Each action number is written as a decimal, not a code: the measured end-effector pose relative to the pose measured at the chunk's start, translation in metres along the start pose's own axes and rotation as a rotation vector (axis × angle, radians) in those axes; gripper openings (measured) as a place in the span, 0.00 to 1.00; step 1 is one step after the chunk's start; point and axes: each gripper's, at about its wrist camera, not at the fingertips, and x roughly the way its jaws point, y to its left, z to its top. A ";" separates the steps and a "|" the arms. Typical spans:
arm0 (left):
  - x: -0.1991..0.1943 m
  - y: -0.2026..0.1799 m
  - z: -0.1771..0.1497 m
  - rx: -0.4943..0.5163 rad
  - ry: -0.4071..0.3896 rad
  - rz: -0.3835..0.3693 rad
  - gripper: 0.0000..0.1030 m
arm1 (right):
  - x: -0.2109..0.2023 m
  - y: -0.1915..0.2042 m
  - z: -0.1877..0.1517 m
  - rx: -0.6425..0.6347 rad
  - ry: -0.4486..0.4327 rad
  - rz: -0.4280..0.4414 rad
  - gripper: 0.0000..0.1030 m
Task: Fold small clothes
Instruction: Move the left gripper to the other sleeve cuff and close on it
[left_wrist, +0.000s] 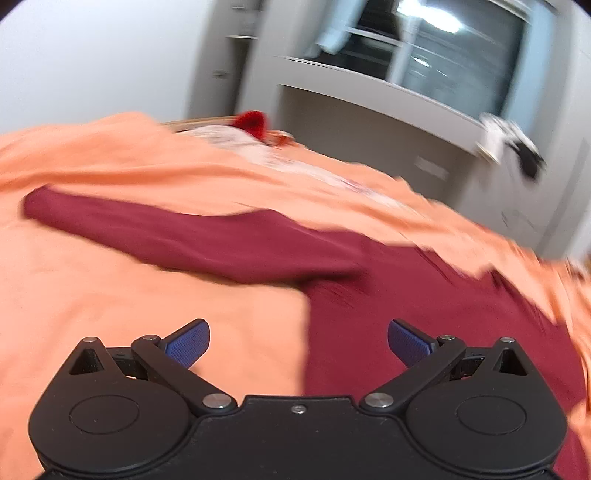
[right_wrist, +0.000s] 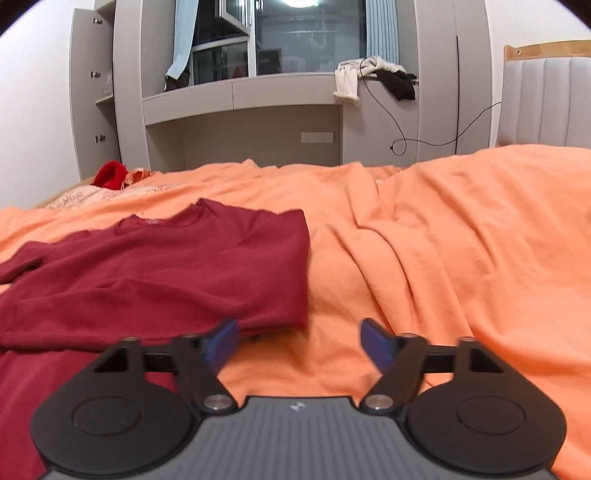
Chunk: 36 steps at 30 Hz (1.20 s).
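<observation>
1. We see a dark red shirt (right_wrist: 155, 266) lying on an orange bedsheet (right_wrist: 461, 240). Its right side is folded in to a straight edge, and its collar points toward the far side of the bed.
2. In the left wrist view, which is blurred, the shirt (left_wrist: 406, 314) lies ahead and to the right, with one long sleeve (left_wrist: 166, 236) stretched out flat to the left across the sheet (left_wrist: 129, 314).
3. Our left gripper (left_wrist: 298, 345) is spread wide with nothing between its blue fingertips (left_wrist: 186, 343). It hovers over the side edge of the shirt where red cloth meets orange sheet.
4. Our right gripper (right_wrist: 298, 345) is likewise released and holds nothing. Its left fingertip (right_wrist: 221, 345) sits just at the near right corner of the folded shirt, and the other is over bare sheet.
5. At the far left corner of the bed we see a small bright red item (right_wrist: 110, 174), well apart from the shirt.
6. Beyond the bed stands a grey wall unit (right_wrist: 240, 96) with a window above it. White and black clothes (right_wrist: 373, 79) are draped on its ledge, and a black cable (right_wrist: 399, 122) hangs down.
7. A padded headboard (right_wrist: 546, 107) shows at the right.
</observation>
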 end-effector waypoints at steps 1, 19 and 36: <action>-0.001 0.010 0.005 -0.035 -0.007 0.018 1.00 | -0.012 0.001 0.001 0.036 -0.003 0.032 0.87; 0.031 0.147 0.054 -0.255 -0.070 0.170 0.99 | -0.052 0.045 0.000 0.095 -0.085 0.278 1.00; 0.094 0.205 0.094 -0.508 -0.074 0.326 0.73 | -0.035 0.050 -0.012 0.037 -0.032 0.265 1.00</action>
